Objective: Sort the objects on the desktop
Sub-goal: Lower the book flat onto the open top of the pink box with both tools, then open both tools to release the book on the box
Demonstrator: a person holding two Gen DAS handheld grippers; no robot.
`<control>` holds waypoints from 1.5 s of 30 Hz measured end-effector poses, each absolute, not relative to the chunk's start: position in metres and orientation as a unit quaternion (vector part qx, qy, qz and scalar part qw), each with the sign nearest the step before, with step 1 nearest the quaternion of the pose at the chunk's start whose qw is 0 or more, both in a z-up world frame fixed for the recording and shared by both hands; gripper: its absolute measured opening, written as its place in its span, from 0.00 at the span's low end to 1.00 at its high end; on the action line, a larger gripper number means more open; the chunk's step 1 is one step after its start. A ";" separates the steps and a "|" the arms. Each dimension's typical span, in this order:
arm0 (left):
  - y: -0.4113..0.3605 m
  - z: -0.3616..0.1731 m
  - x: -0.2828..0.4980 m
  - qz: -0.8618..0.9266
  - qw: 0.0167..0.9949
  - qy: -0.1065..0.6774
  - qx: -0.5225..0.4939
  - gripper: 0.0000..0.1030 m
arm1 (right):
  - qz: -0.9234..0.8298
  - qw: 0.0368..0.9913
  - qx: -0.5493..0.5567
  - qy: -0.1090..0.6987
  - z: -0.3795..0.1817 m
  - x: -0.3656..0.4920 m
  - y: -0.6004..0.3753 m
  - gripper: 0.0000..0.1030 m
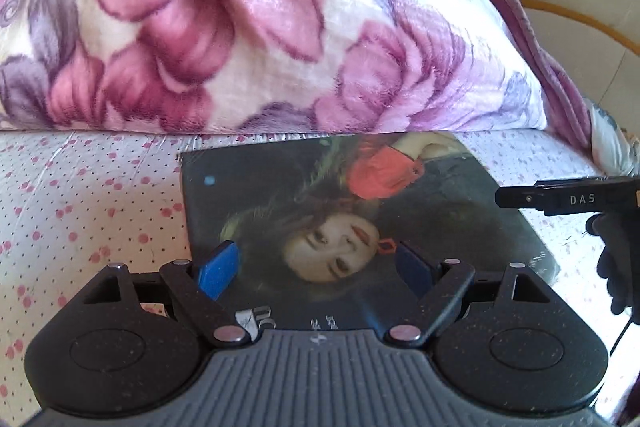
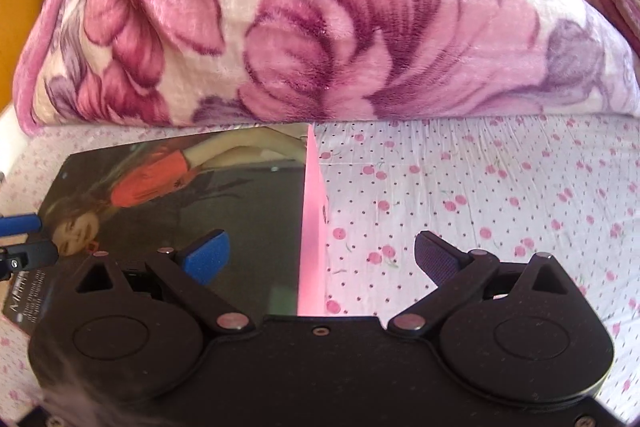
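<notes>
Here the glossy magazine (image 1: 360, 211) lies flat on the cherry-print sheet (image 1: 80, 195), in the lower centre of the left wrist view and the lower left of the right wrist view, its far edge touching the folded floral blanket (image 1: 240, 27). It is judged light, thin, limp and slippery; the best hold is probably the pink edge (image 2: 312, 227), which stands up from its right side. The cover shows a dark ground, a woman's face and an orange garment. The left gripper (image 1: 320, 267) hovers over the cover, jaws spread, holding nothing. The right gripper (image 2: 320, 259) straddles the pink edge, jaws likewise apart and not touching it.
</notes>
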State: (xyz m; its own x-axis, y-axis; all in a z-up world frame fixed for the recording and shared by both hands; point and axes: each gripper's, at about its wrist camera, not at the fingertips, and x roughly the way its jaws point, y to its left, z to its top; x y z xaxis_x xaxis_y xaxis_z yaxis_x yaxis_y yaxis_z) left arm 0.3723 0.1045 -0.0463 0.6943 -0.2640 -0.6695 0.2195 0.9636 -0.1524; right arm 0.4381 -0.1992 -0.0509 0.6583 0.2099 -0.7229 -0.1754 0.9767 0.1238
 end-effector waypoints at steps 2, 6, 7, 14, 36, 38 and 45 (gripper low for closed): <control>0.103 -0.048 0.375 -0.130 0.920 0.369 -0.028 0.83 | 0.107 0.908 0.012 0.406 -0.054 0.443 -0.197 0.98; 0.097 -0.049 0.377 -0.131 0.917 0.377 -0.007 0.84 | 0.112 0.904 0.016 0.412 -0.057 0.447 -0.201 0.98; 0.095 -0.049 0.377 -0.132 0.916 0.379 0.000 0.86 | 0.112 0.903 0.015 0.413 -0.058 0.448 -0.201 0.98; 0.084 -0.044 0.373 -0.111 0.909 0.401 0.012 0.88 | 0.107 0.900 -0.005 0.422 -0.048 0.439 -0.199 0.98; 0.050 0.019 0.195 -0.005 0.937 0.346 -0.046 0.88 | 0.097 0.915 -0.026 0.390 0.038 0.246 -0.203 0.99; 0.048 0.023 0.181 -0.007 0.937 0.346 -0.049 0.88 | 0.102 0.909 -0.011 0.403 0.041 0.236 -0.205 0.99; 0.032 0.038 0.129 0.009 0.945 0.327 -0.021 0.98 | 0.111 0.909 0.012 0.401 0.051 0.190 -0.203 0.99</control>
